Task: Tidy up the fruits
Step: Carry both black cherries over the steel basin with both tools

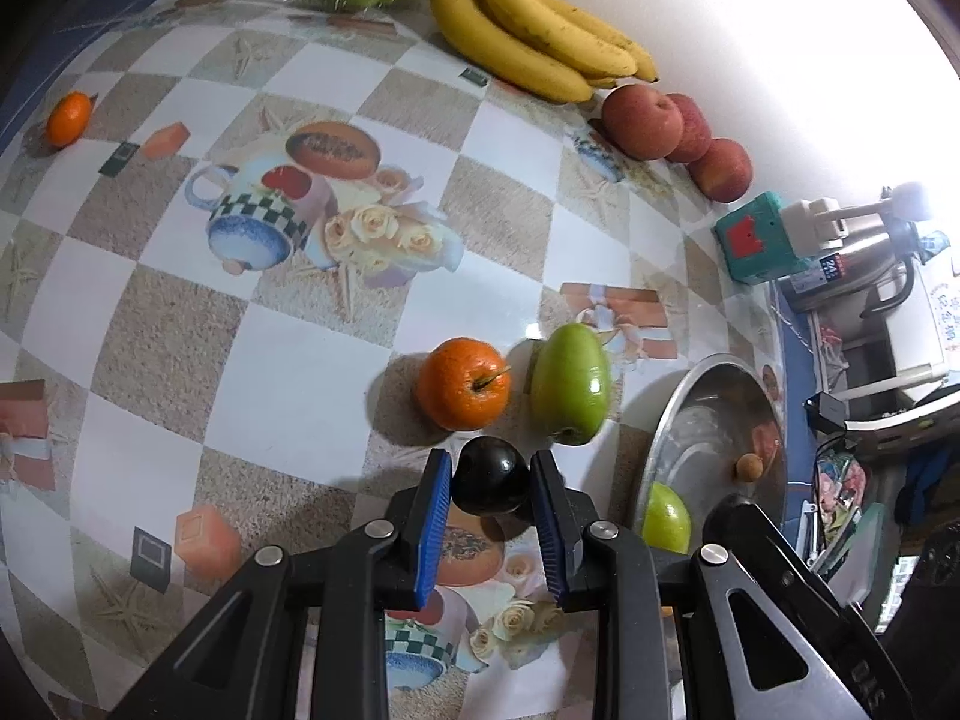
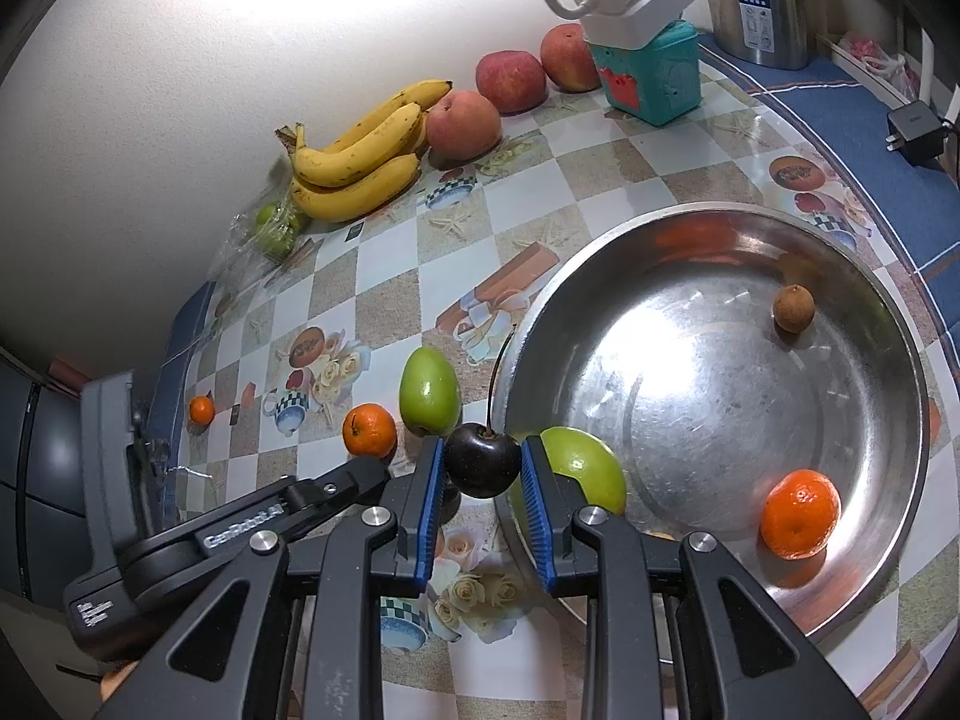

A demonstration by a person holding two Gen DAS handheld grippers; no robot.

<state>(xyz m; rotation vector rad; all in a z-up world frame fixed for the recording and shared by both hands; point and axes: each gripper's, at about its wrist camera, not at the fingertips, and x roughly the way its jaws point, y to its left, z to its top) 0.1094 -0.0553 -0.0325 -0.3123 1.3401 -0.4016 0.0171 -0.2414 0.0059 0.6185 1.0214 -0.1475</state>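
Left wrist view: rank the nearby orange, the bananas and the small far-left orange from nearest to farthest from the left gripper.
From the left gripper:
1. Nearby orange, just ahead of the fingertips.
2. Small far-left orange, upper left, near the table edge.
3. Bananas, top, against the wall.

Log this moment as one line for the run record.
left gripper: shut on dark round cherry | right gripper: shut on dark stemmed cherry | steel bowl: green fruit, orange, small brown fruit
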